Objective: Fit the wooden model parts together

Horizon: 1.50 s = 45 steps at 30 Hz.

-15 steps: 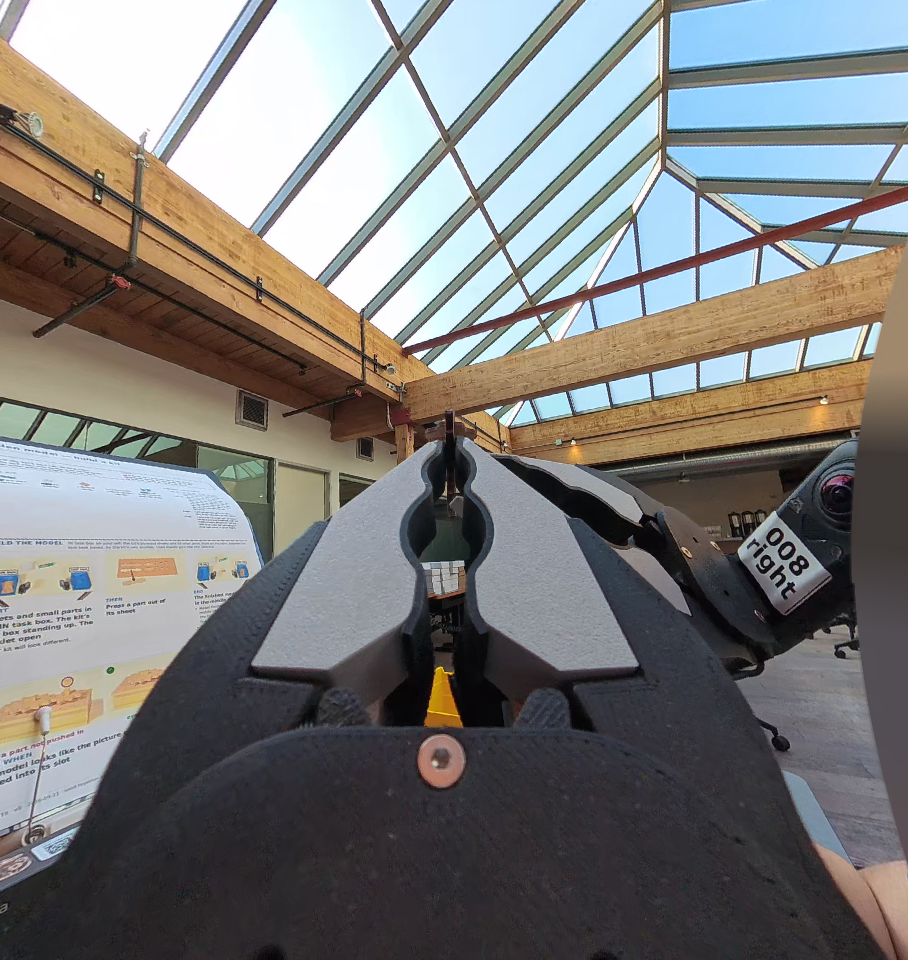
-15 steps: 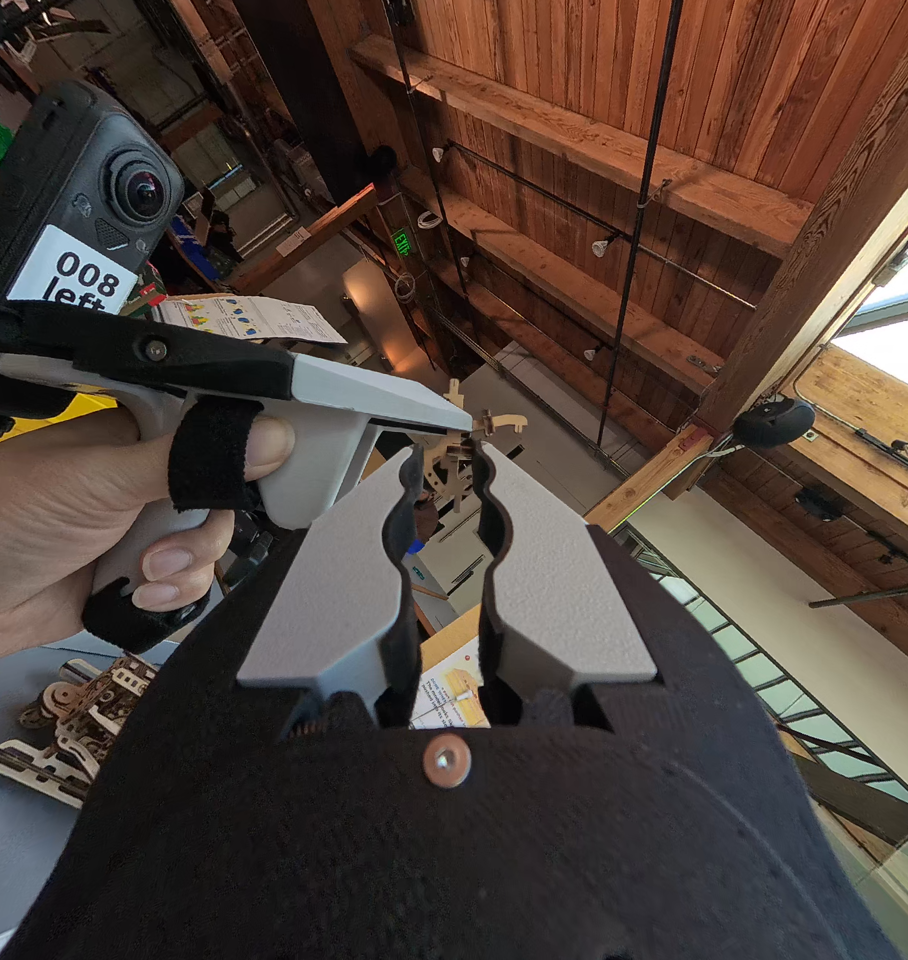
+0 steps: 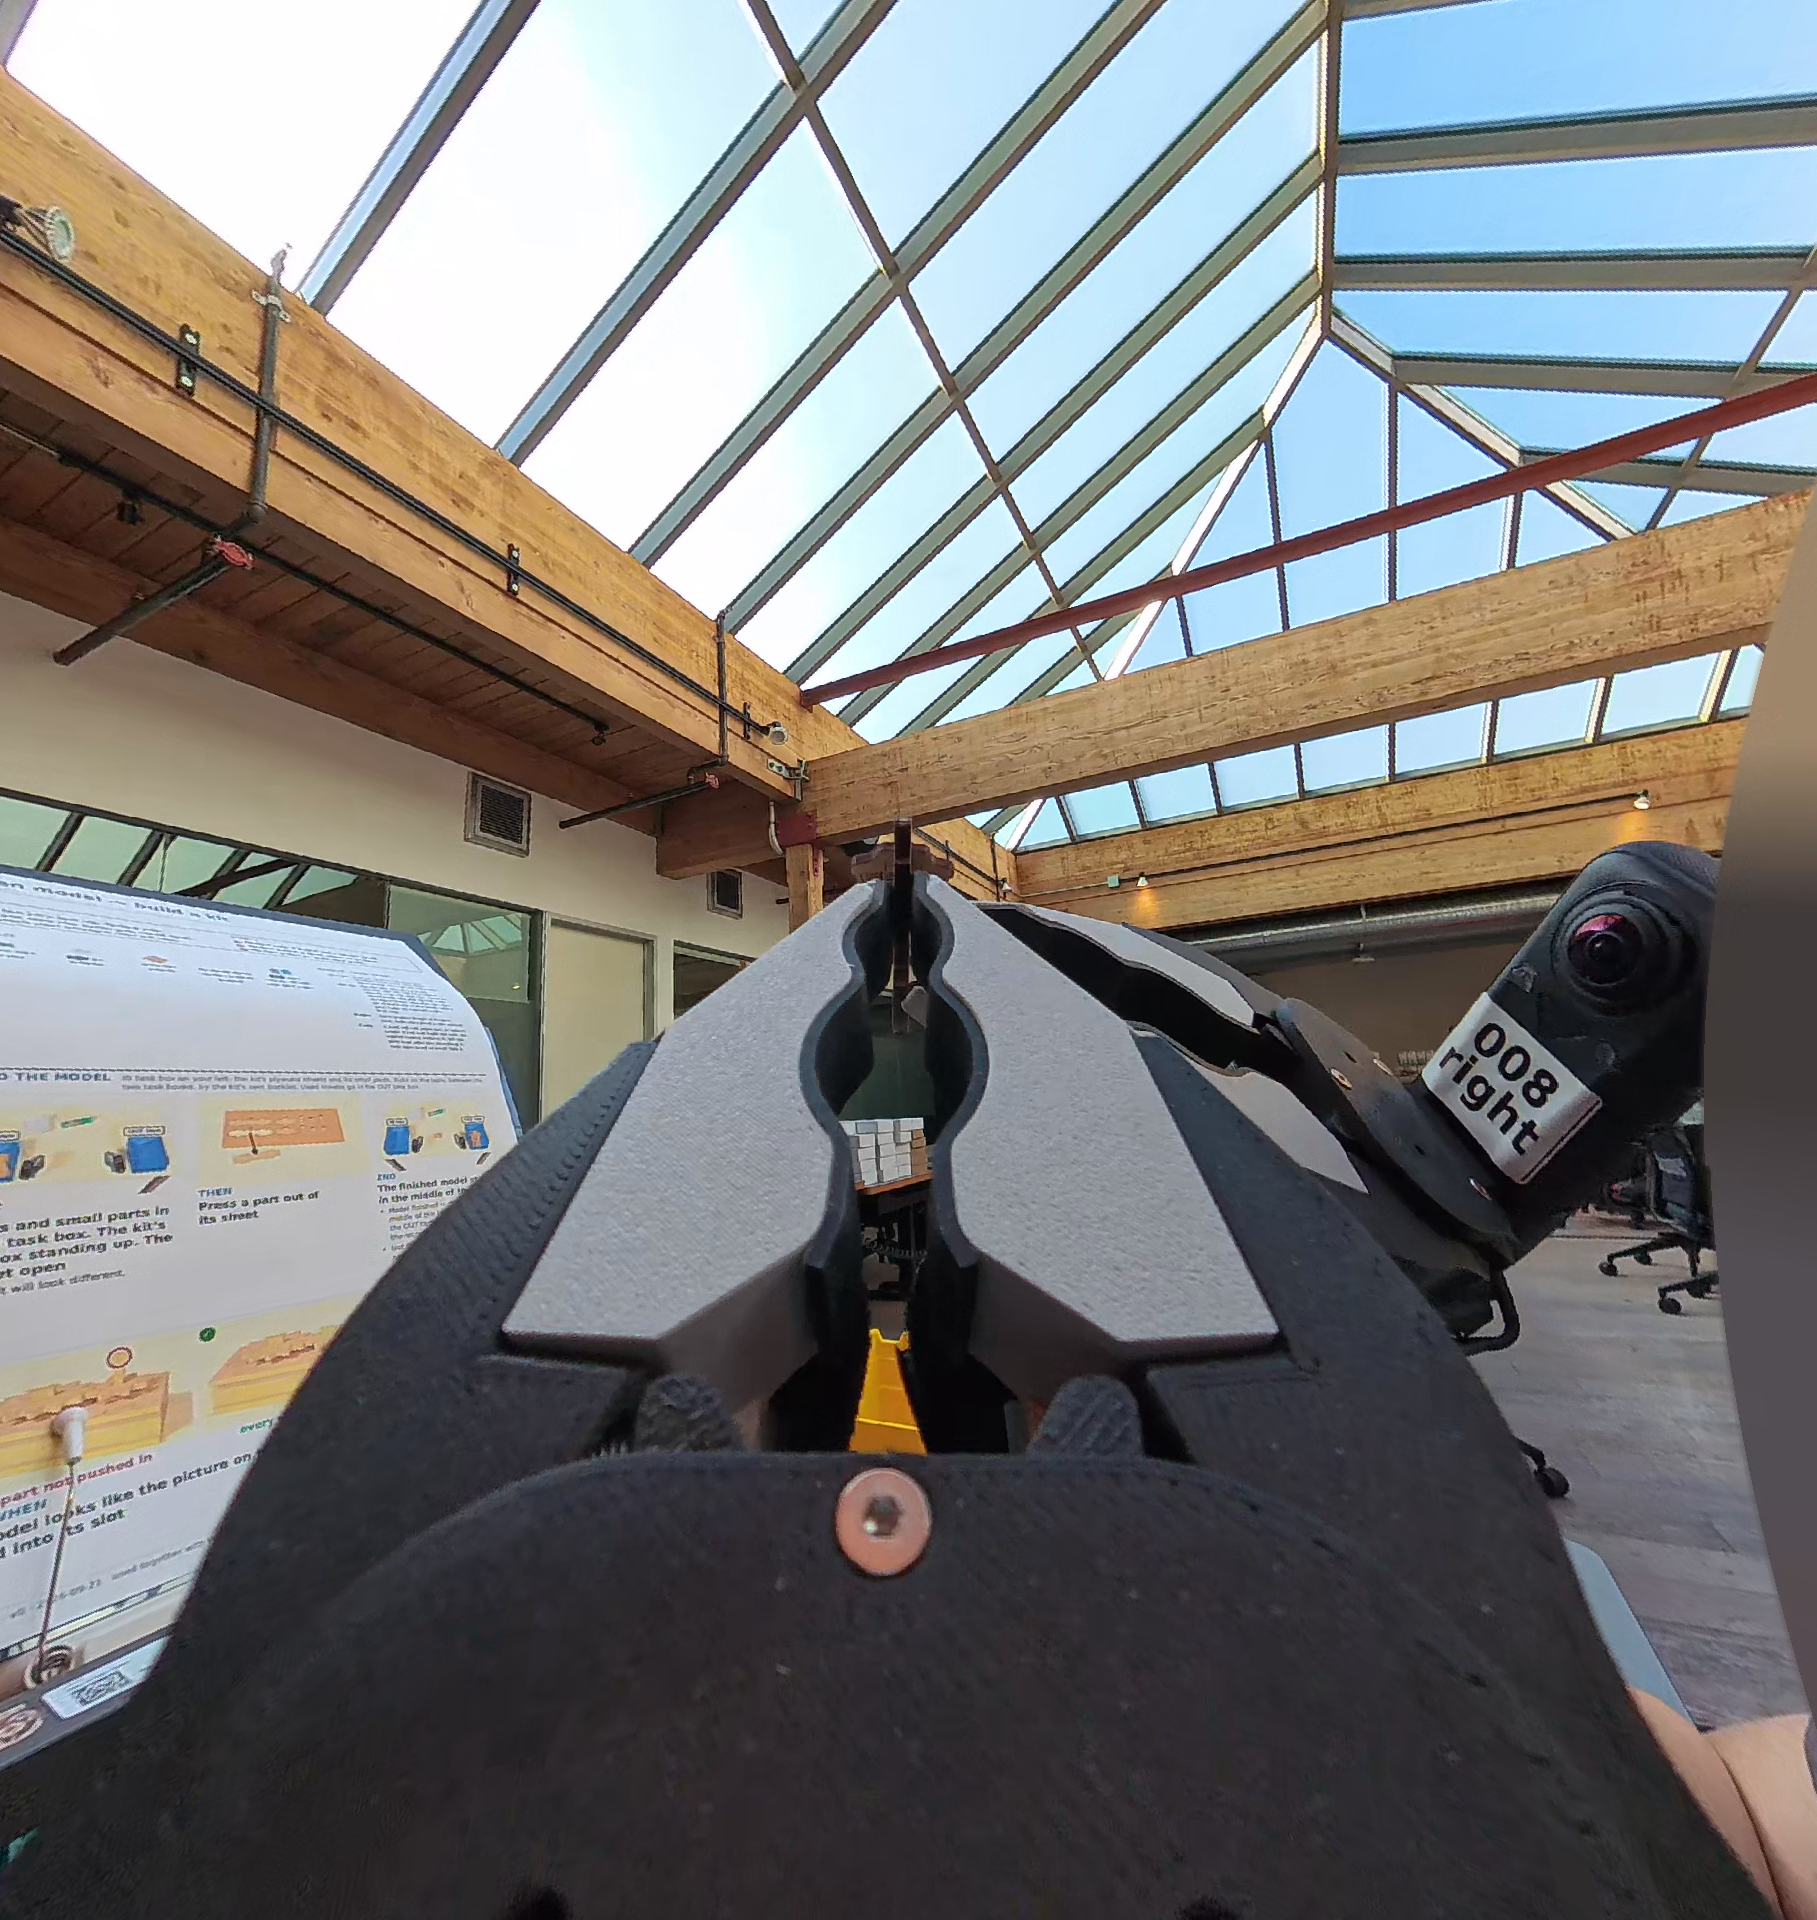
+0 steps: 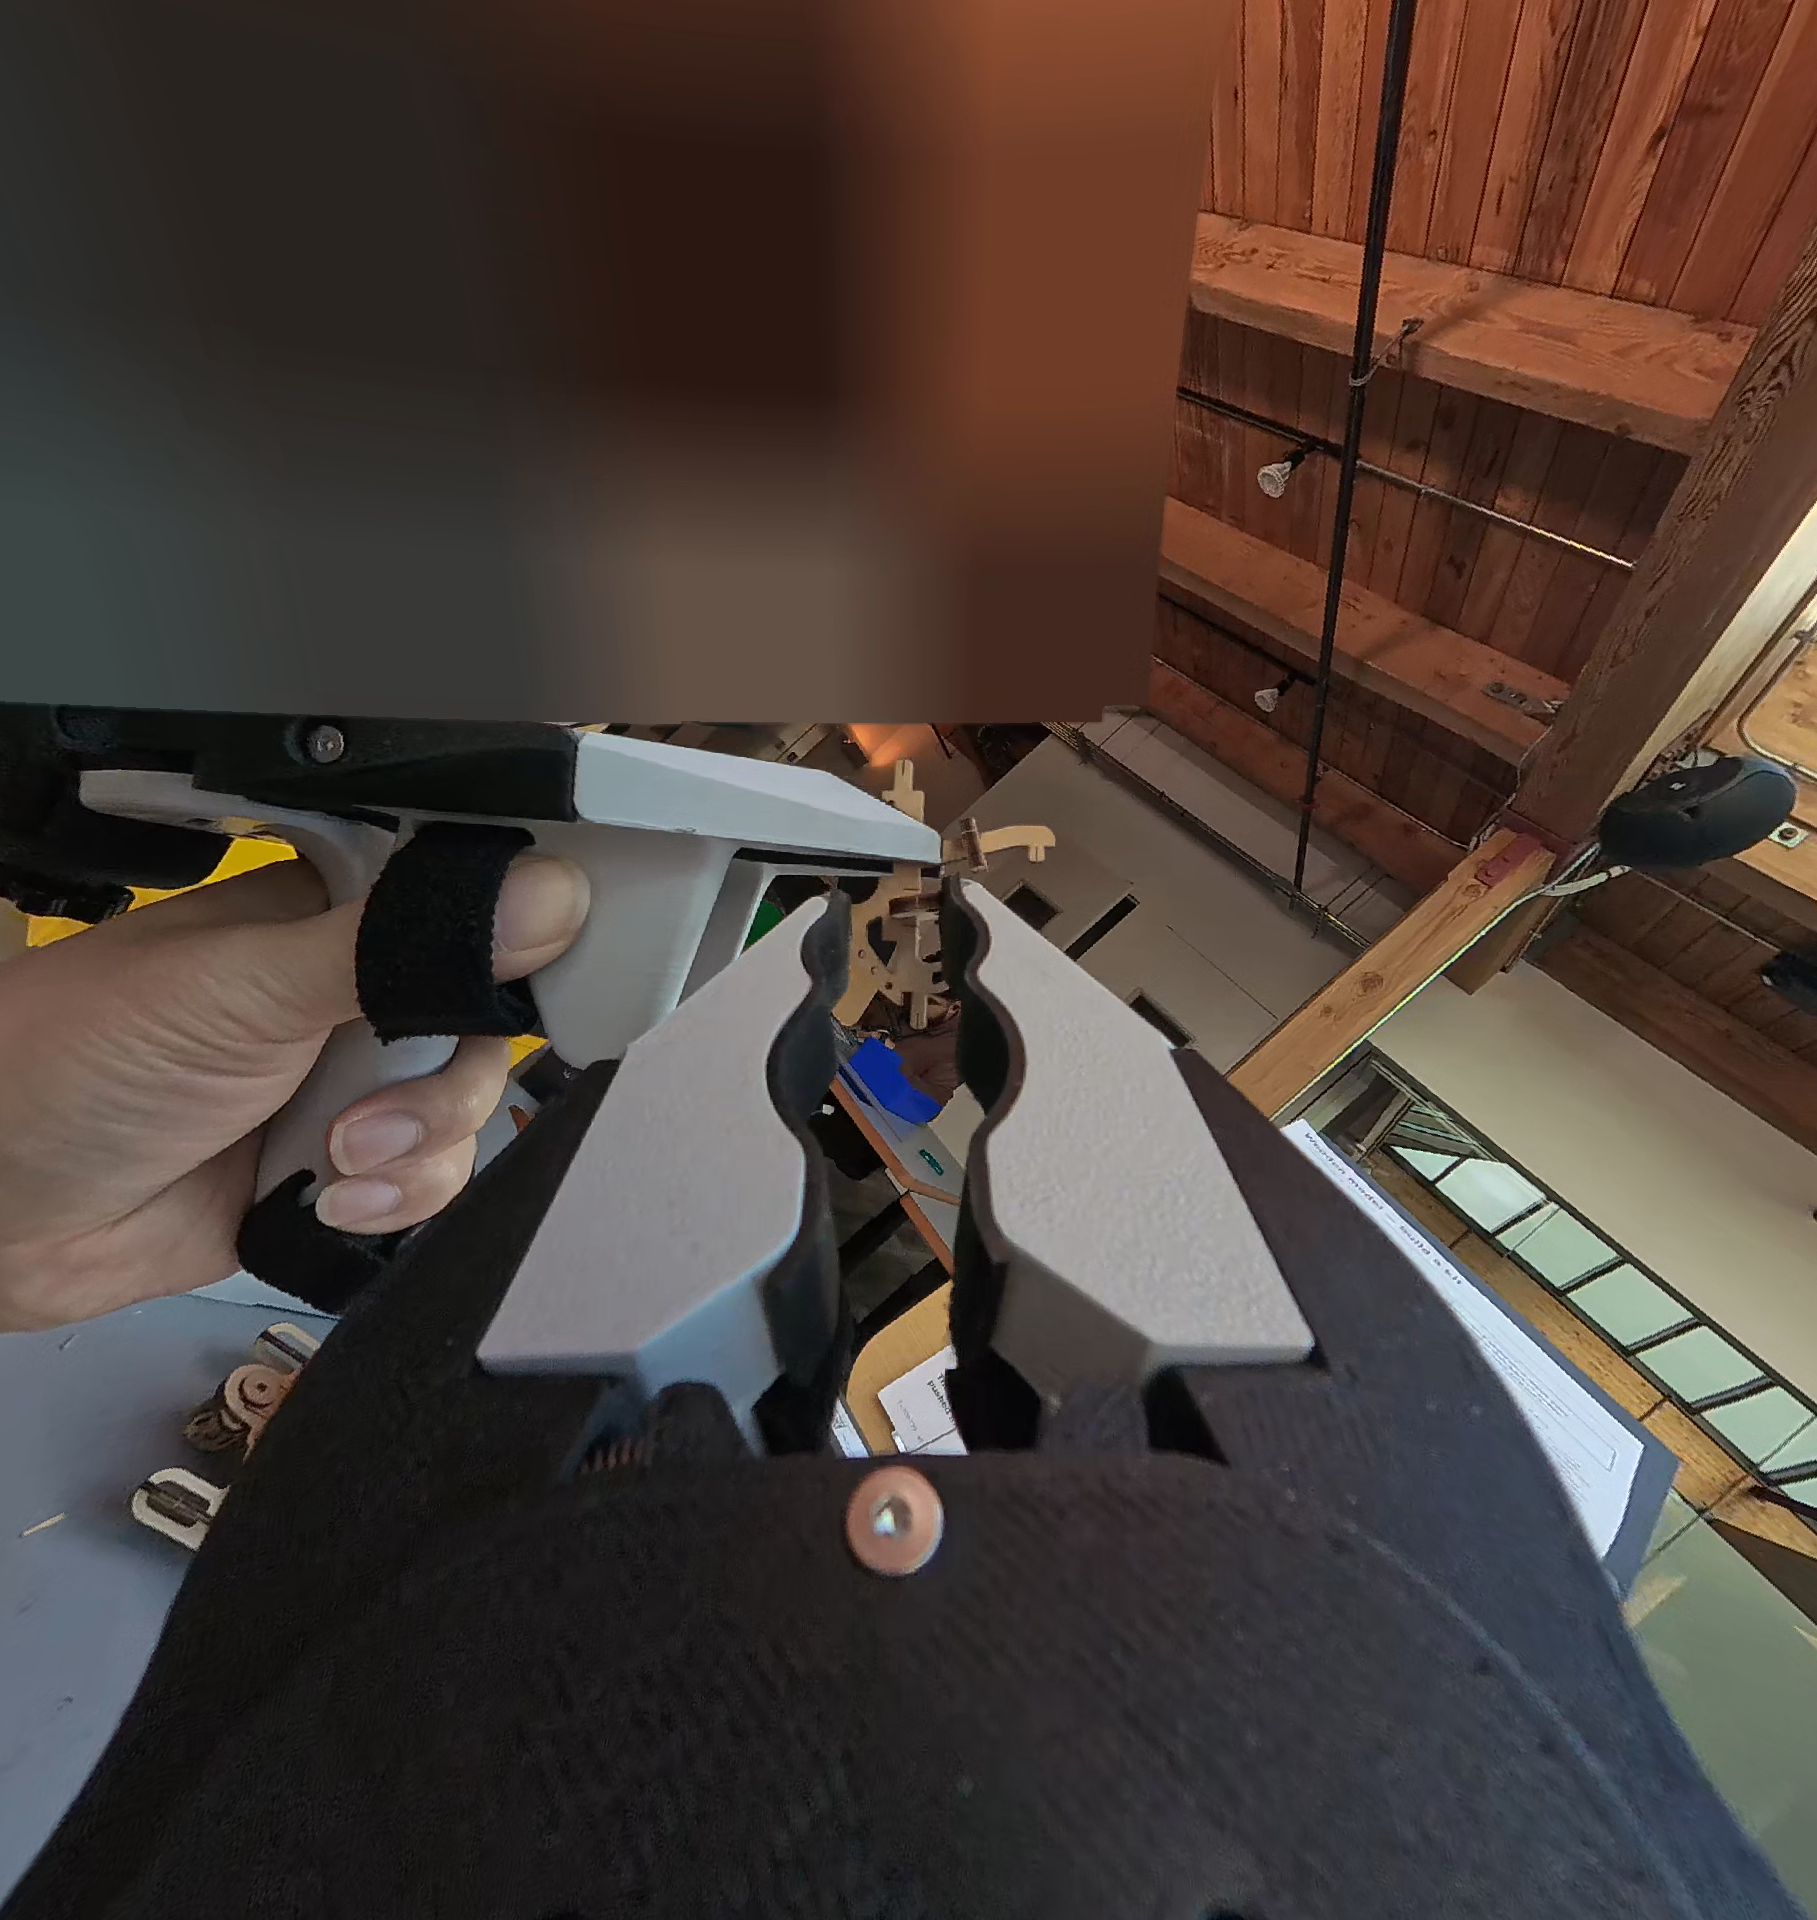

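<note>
Wooden model [image 4: 899, 940] held aloft — right tongs [image 4: 891, 896] pinch it; left tongs [image 3: 901, 896] clamp a small part [image 3: 901, 940].

1. Daylight enters through the glass roof [image 3: 987, 312] and lights the left wrist view brightly; the panes at upper left are close to overexposed.
2. The right wrist view is dimmer, facing the shaded wooden ceiling [image 4: 1506, 260]; a bright patch glares at its right edge.
3. Wide-angle distortion bends the wooden beams [image 3: 1299, 686] and curves the frame edges.
4. The nearest black housing is soft; a pale out-of-focus band covers the left view's right edge.
</note>
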### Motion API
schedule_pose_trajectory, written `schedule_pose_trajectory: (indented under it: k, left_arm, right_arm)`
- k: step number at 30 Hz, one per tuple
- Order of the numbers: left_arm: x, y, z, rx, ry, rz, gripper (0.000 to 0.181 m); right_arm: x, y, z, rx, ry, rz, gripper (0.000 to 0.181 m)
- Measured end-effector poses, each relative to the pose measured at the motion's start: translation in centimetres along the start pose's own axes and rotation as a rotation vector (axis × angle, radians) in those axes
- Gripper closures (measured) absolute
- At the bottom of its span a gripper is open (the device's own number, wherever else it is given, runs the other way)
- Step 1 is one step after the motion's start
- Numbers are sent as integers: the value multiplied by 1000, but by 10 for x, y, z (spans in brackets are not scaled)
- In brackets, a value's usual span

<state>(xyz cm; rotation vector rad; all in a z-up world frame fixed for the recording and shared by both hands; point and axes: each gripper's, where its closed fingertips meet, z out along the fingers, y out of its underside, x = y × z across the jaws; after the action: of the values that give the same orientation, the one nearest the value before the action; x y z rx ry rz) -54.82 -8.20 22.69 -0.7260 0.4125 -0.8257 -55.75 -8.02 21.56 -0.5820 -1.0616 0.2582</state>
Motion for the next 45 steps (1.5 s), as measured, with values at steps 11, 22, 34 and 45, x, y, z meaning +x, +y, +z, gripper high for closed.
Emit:
schedule_pose_trajectory:
  k: [11, 22, 34, 45]
  left_arm:
    - [2, -1, 0, 4, 6, 16, 181]
    - [4, -2, 1, 7, 48, -76, 181]
    - [-4, 6, 3, -3, 94, -342, 181]
    - [-8, 9, 4, -4, 99, -426, 181]
  right_arm:
    - [-1, -2, -1, 11, 3, -52, 165]
    - [1, -4, -4, 3, 30, -148, 161]
    - [2, 8, -1, -108, 22, -200, 163]
    - [2, 12, 0, -133, 23, -193, 164]
